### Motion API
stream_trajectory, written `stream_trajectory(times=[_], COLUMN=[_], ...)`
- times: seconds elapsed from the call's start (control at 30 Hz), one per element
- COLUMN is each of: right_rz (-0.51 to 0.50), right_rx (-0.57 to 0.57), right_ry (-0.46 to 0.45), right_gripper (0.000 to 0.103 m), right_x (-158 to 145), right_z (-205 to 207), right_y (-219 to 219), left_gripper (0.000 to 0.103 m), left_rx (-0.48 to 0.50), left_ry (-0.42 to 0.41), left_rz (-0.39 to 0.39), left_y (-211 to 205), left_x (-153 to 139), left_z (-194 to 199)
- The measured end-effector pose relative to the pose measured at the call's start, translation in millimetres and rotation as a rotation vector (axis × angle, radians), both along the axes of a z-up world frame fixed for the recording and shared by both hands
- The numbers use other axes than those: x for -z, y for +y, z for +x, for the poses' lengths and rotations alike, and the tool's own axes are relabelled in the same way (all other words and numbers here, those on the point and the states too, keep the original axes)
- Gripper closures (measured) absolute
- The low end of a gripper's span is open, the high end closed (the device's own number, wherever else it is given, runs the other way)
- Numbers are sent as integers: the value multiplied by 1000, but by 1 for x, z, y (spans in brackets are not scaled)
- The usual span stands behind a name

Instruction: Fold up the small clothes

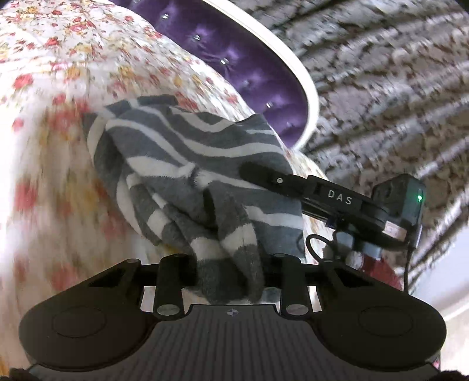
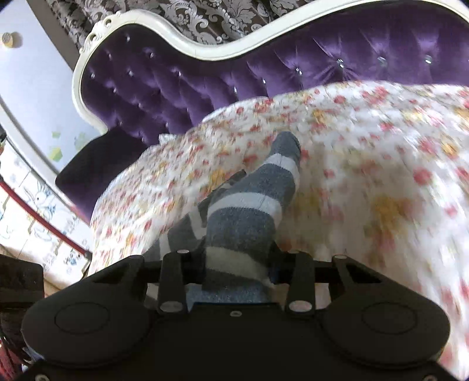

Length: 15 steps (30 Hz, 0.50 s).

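1. The left gripper [image 1: 228, 272] pointed downward at a slant over the floral bedspread [image 1: 58, 102], its jaws drawn close together with a bunched fold of the grey-and-white striped garment [image 1: 190, 164] filling the gap between them.
2. The fingertips themselves were buried in the fabric, so I could not see the pads, but the cloth hung bunched from the jaws and looked gripped.
3. From that grip the striped garment spread away in a rumpled sheet above the bedspread, its far edge near the purple tufted headboard [image 1: 234, 64].
4. The right gripper [image 1: 258, 173] showed in the left wrist view as a black finger reaching in from the right, lying against the garment's right-hand edge, its body and green light behind it.
5. In the right wrist view the right gripper [image 2: 237, 263] also tilted downward, jaws partly closed with a striped band of the garment [image 2: 249, 211] packed between them and running forward over the bedspread [image 2: 366, 146].
6. Its pads were hidden by cloth too; the fabric appeared held.
7. The headboard [image 2: 176, 82], framed in white, curved across the back, with patterned curtains [image 2: 205, 17] behind it.
8. The bedspread was smeared with motion blur in both views.
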State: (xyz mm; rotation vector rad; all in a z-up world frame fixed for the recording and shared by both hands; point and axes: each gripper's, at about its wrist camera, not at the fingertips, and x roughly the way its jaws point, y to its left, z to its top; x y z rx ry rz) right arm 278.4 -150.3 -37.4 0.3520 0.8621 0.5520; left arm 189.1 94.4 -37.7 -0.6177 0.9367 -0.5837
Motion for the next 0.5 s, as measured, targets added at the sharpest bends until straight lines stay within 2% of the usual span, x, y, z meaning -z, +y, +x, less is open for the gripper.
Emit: stream_trajectory(times=[0.3, 0.4, 0.5], right_rz=[-39, -69, -100], right_rx=[-68, -68, -4], right_ry=[83, 82, 37], right_gripper=[52, 48, 42], right_x=[4, 12, 18], right_z=[-105, -127, -139], right_y=[-9, -9, -13], left_gripper=[73, 73, 71], left_rx=[42, -13, -101], left_ry=[41, 59, 45], left_rz=[48, 101, 168], left_y=[-18, -15, -3], left_x=[9, 20, 29], left_z=[-109, -127, -135])
